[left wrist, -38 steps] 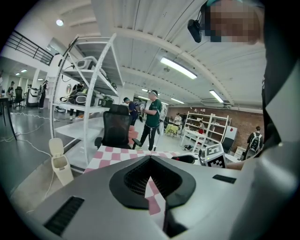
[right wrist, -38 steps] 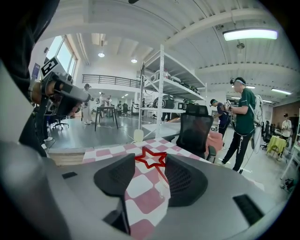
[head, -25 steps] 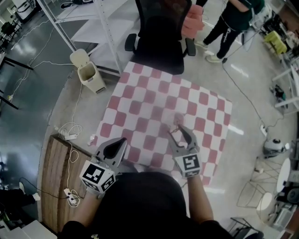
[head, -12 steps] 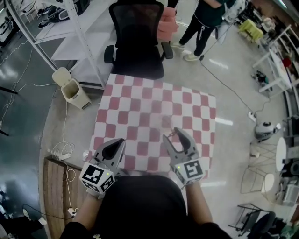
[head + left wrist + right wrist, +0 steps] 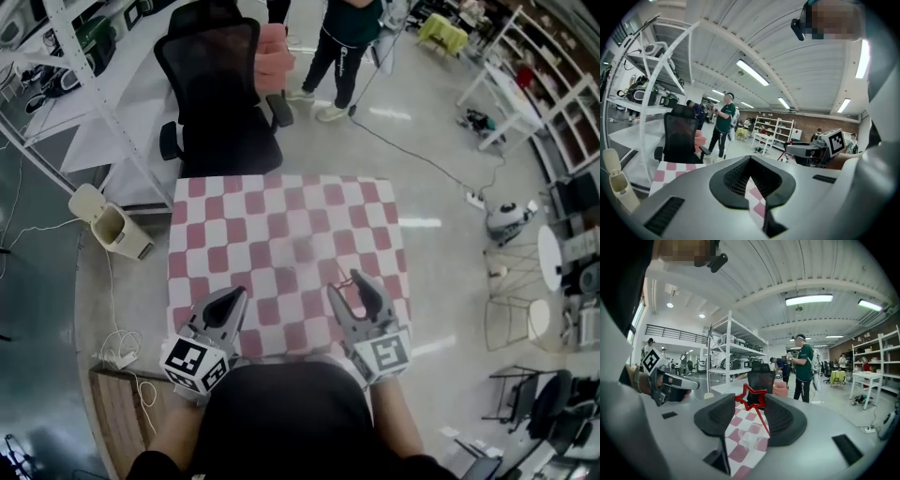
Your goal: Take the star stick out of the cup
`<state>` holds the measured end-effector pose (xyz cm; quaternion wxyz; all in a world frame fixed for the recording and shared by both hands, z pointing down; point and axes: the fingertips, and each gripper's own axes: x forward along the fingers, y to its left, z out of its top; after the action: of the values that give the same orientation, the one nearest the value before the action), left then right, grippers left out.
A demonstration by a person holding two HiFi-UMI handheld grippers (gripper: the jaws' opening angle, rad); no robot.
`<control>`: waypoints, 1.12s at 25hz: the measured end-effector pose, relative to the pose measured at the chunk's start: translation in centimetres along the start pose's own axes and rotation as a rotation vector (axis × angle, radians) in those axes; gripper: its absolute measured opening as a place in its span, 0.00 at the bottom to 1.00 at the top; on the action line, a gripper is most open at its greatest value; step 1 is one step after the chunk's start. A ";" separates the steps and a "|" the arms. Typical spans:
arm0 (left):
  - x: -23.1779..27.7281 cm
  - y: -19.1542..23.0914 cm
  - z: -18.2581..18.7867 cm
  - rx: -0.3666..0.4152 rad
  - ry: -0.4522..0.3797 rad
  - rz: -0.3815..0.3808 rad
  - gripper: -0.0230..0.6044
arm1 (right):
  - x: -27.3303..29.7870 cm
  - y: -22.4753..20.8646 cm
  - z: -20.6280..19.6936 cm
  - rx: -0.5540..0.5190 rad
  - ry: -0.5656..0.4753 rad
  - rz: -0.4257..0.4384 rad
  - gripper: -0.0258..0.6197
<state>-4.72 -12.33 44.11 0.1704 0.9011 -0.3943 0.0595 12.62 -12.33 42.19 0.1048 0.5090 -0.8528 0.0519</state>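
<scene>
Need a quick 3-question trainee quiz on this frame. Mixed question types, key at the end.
1. True or false: the left gripper has the star stick between its jaws.
2. The table top shows: A plain white, B red-and-white checks, C bare wood.
3. Fill in: the right gripper has its jaws ___ (apart/together).
Key: 1 false, the star stick stands between the right gripper's jaws; 2 B; 3 apart.
</scene>
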 end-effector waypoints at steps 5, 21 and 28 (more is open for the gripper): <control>2.0 -1.4 -0.1 0.024 0.020 -0.088 0.10 | -2.5 -1.7 -1.0 0.027 0.006 -0.102 0.36; 5.5 -4.5 -0.5 0.056 0.059 -0.246 0.10 | -6.3 -3.1 -3.1 0.066 0.036 -0.251 0.36; 5.8 -4.6 -0.7 0.054 0.065 -0.247 0.10 | -6.1 -3.2 -3.2 0.057 0.042 -0.243 0.36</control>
<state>2.65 -13.24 44.95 0.1647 0.9447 -0.2729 0.0779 18.67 -8.03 43.81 0.1136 0.6102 -0.7806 0.0739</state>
